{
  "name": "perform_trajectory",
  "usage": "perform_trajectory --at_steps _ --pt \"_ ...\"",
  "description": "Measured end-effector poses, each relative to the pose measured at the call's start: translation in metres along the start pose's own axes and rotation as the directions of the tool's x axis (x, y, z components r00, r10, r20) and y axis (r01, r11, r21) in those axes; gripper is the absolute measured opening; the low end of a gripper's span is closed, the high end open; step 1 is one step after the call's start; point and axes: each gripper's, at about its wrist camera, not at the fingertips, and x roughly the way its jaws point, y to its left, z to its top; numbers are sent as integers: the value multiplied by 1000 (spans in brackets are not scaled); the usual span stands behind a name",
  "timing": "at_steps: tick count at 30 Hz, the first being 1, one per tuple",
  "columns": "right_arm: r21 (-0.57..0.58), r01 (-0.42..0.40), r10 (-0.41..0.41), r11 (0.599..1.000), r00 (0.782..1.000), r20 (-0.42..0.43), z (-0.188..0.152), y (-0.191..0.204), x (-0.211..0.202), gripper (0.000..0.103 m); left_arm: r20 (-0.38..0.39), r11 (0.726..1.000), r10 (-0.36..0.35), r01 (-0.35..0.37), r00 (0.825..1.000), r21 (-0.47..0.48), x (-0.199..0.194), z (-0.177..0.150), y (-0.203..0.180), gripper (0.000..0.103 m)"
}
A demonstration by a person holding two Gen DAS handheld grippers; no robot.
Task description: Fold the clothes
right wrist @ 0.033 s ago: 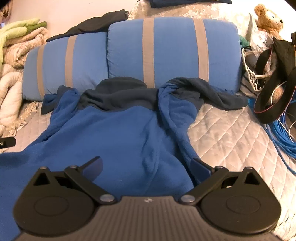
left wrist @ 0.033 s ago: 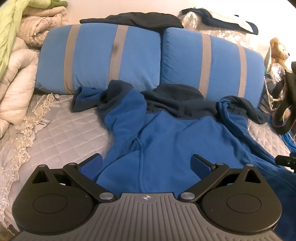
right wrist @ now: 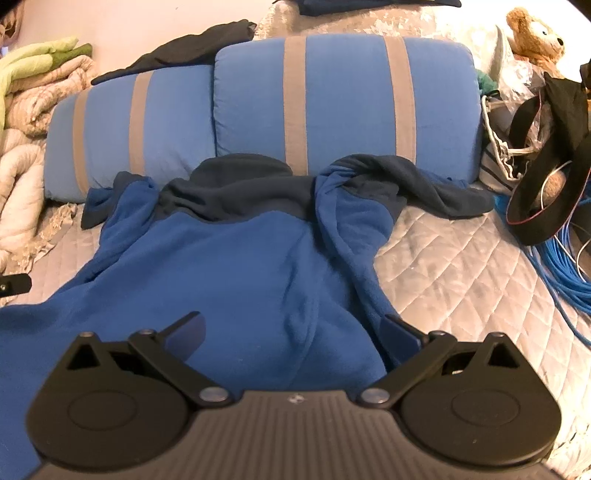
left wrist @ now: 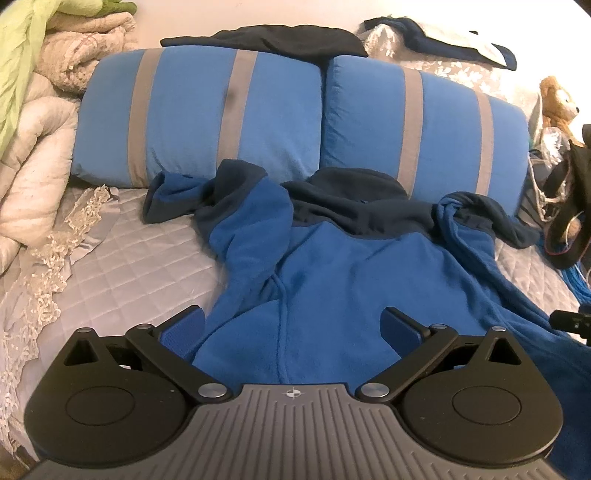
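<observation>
We see the blue fleece jacket (left wrist: pixel 351 280) spread across the middle of both frames on the grey quilted bed cover (left wrist: pixel 122 266), its dark navy collar (right wrist: pixel 236 188) up against two blue striped pillows (left wrist: pixel 207 118); both sleeves are bunched near the pillows; our left gripper (left wrist: pixel 291 328) sits at the lower centre of its frame, jaws spread wide above the fleece, clasping nothing; our right gripper (right wrist: pixel 293 332) is equally wide and empty over the jacket's right side; a teddy bear (right wrist: pixel 535 33) sits upper right, blue cables (right wrist: pixel 565 273) at the right edge
</observation>
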Motion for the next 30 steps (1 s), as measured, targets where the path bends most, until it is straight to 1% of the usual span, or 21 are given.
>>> perform_trajectory --at_steps 3,5,6,12,17,20,22,24,27,30 --pt "-12 3 -2 1000 1000 25 -1 -1 0 103 30 999 -17 18 999 -30 -3 0 4 103" --pt "-20 5 -4 1000 999 41 -2 -1 0 103 26 998 -28 29 999 -52 -3 0 9 103" --pt "-24 11 -10 1000 999 40 -2 0 1 103 13 998 -27 28 1000 -52 0 1 9 103" --pt "-28 35 -35 999 999 4 2 3 1 103 9 998 -35 35 999 -57 2 0 8 103" --pt "-27 45 -45 999 999 -4 2 4 3 103 4 997 -45 45 999 -68 2 0 10 103" --pt "-27 49 -49 998 999 9 1 4 1 103 2 996 -53 53 999 -77 3 0 11 103" --pt "-29 40 -39 999 999 23 0 3 -1 103 7 995 -53 53 999 -87 2 -1 12 103" --pt "-18 19 -19 1000 999 27 -1 1 -2 103 28 993 -49 52 998 -105 0 -2 15 103" --pt "19 -8 7 1000 1000 28 0 -5 -3 103 44 989 -57 63 997 -131 -2 -3 19 103" --pt "58 -32 31 998 999 25 0 -13 -3 103 65 988 -60 68 996 -138 -12 -1 27 103"
